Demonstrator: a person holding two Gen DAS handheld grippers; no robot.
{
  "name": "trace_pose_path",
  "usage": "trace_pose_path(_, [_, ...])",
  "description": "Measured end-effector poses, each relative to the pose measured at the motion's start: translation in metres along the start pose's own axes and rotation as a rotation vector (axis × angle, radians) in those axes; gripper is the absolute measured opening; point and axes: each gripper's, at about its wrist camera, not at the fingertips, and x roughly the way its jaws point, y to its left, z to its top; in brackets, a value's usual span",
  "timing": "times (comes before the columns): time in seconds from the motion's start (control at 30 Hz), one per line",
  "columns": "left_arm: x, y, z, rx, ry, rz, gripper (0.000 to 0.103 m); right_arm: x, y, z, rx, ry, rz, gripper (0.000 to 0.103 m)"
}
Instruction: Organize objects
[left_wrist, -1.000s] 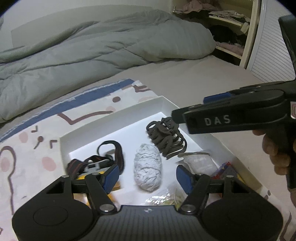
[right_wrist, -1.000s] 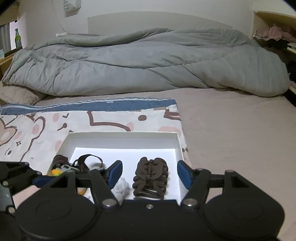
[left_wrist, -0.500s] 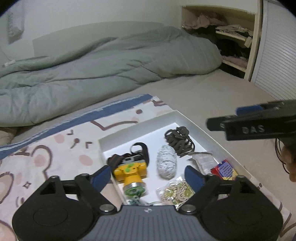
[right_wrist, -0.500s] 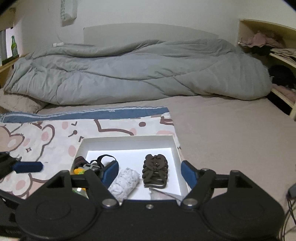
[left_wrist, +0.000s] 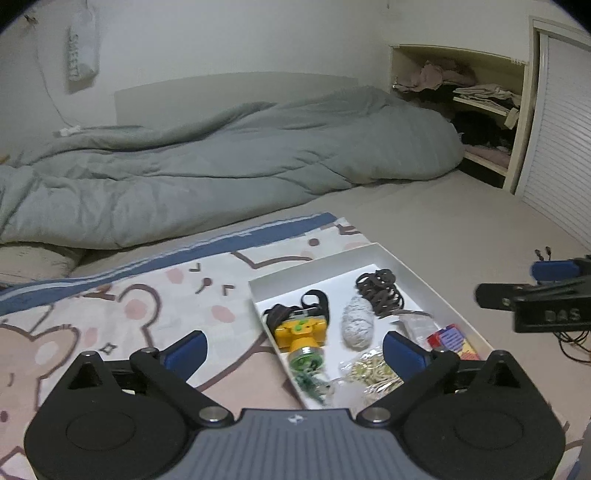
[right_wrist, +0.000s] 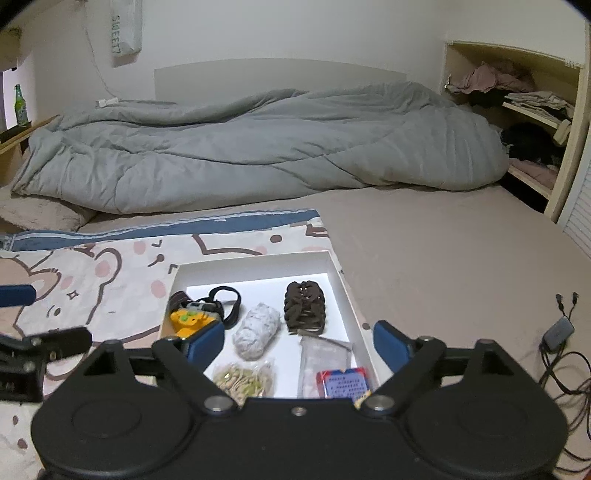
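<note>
A: Where do the things sit?
B: In the white box (right_wrist: 341, 291) on the bed: yellow headlamp (right_wrist: 190, 320), grey bundle (right_wrist: 256, 330), brown hair ties (right_wrist: 306, 308).
A: The claws?
B: Left gripper (left_wrist: 293, 352) and right gripper (right_wrist: 299, 341) have just been opening; both gape wide, nothing gripped.
A: Anything unclear?
B: The right gripper's body cuts off the box's near edge; the clear packet (right_wrist: 325, 356) is illegible
</note>
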Motion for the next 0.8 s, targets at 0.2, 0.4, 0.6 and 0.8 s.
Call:
trace_pose_path(0.2, [-0.024,0.01,-0.01,-0.018,-0.003,0.031,0.101,-0.03,0.005,-0.016,0.03,-0.021,-0.011,0.1])
trace_pose_path(0.4, [-0.041,0.018,-0.022,-0.03,-0.001,0.028,0.102,-0.053,0.013,-0.03,0.03,-0.041,-0.015,0.103])
trace_pose_path(0.6, [-0.052,0.022,-0.037,-0.029,0.006,0.044,0.103,-0.07,0.022,-0.045,0.043,-0.042,-0.052,0.103])
trace_pose_path(0.8, [-0.056,0.033,-0.047,-0.049,0.015,0.05,0.103,-0.082,0.033,-0.06,0.05,-0.031,-0.07,0.103])
